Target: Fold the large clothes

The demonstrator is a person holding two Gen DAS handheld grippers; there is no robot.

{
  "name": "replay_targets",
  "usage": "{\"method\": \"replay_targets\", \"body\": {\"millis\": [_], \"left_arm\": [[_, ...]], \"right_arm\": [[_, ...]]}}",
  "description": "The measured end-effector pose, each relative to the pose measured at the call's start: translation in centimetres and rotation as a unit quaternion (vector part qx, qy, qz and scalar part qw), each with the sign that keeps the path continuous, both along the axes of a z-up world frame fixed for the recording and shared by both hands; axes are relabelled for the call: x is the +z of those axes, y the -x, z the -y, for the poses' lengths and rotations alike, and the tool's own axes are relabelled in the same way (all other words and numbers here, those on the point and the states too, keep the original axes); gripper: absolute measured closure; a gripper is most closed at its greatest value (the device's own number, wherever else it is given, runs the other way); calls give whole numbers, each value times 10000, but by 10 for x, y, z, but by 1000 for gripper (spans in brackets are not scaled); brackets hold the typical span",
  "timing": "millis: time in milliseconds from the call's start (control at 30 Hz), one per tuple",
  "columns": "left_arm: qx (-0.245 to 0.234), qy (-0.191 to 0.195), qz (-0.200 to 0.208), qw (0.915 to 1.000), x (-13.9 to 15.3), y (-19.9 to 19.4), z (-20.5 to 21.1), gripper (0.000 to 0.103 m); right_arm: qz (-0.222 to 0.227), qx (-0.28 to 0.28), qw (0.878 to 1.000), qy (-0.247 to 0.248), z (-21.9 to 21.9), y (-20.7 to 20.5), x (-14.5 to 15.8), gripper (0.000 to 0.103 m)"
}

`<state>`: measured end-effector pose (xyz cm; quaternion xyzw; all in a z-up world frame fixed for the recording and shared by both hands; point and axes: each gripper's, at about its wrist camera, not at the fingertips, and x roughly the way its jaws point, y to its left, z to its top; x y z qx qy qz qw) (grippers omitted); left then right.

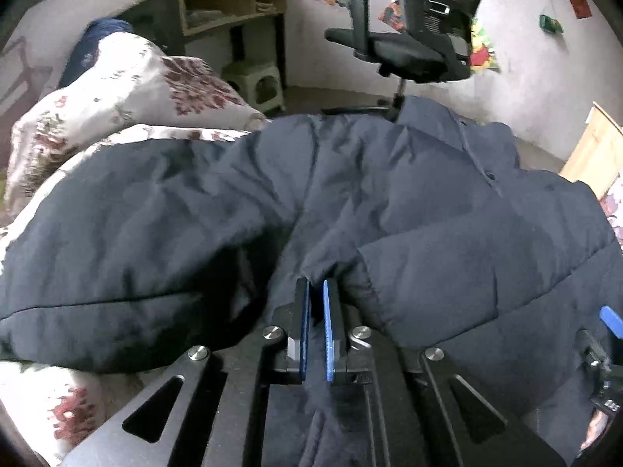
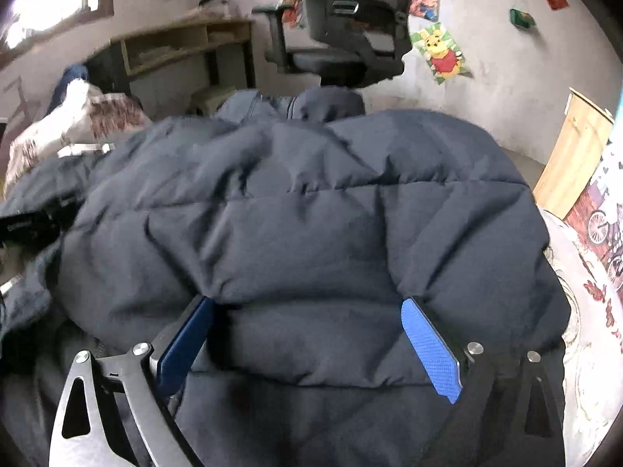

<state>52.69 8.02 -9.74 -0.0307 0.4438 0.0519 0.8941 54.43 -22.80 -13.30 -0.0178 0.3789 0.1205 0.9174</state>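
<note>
A large dark navy puffer jacket (image 1: 389, 202) lies spread over a floral bedspread (image 1: 128, 89). My left gripper (image 1: 316, 284) is shut on a pinched fold of the jacket, fabric running between its blue pads. In the right wrist view the jacket (image 2: 303, 210) fills the middle. My right gripper (image 2: 307, 303) is open wide, its blue fingers (image 2: 428, 346) pressing down on either side of a quilted panel. A bit of the right gripper shows at the right edge of the left wrist view (image 1: 611, 323).
A black office chair (image 1: 412, 39) stands beyond the bed, with a wooden desk (image 1: 229, 4) and a pale stool (image 1: 257, 81) to its left. A wooden board (image 2: 572, 151) leans at the right. Posters hang on the wall (image 2: 440, 54).
</note>
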Motion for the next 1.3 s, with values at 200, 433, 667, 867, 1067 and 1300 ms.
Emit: {"method": "replay_targets", "body": {"millis": [200,433,667,867,1067,1300], "left_arm": [[336,-334,278,9985,22,15,0,41],[528,-528,733,9945,53,38,-3,34],[733,-972,1178,9855,82,72,-10,17],[1033,-1464,1325,9749,96,105,-38,12],[1680,-2413,1200,9482,93,136,-80,11],[2513,-3043,925,9142,80,156,-130,10]], "right_arm": [[105,-191,9993,-299,4,10,14,6],[172,23,9995,-265,-15,20,27,6],[338,252,9988,-263,-39,29,37,6],[355,474,9978,-286,-63,29,37,6],[370,640,9968,-309,-80,26,30,6],[283,691,9964,-391,-97,12,19,6]]}}
